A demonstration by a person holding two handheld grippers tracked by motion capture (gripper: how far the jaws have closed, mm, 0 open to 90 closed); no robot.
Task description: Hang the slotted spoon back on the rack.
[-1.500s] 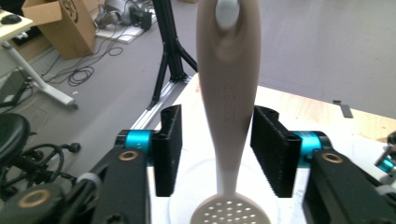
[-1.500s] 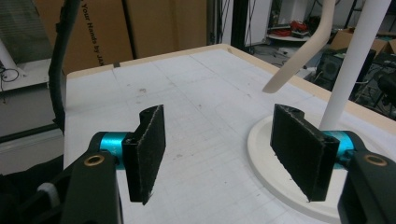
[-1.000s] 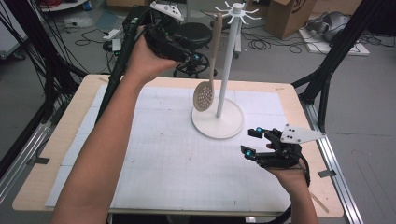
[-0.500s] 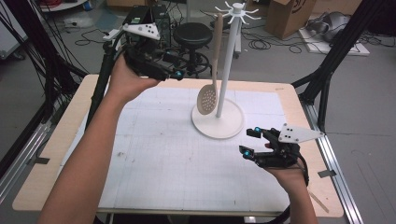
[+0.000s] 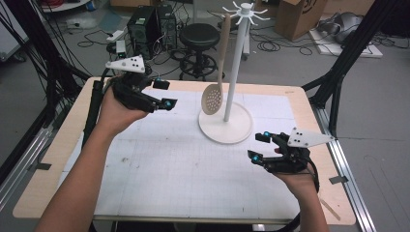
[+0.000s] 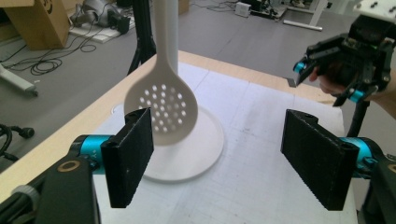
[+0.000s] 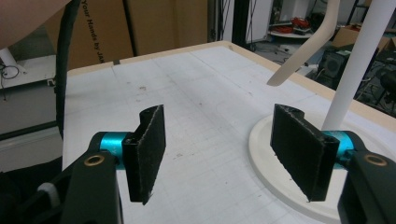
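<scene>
Slotted spoon (image 5: 212, 99) hangs from the white rack (image 5: 235, 63), bowl just above its round base, and we hold both the left gripper (image 5: 164, 94) and right gripper (image 5: 257, 146) wide apart, gripping nothing. We judge a careless sideways knock could swing it off its hook or tip the rack.

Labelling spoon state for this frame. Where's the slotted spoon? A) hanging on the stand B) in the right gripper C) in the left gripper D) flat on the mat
A: the spoon hangs by its handle from a hook at the top of the stand, bowl down above the base, while the left gripper and the right gripper are both open and empty.
</scene>
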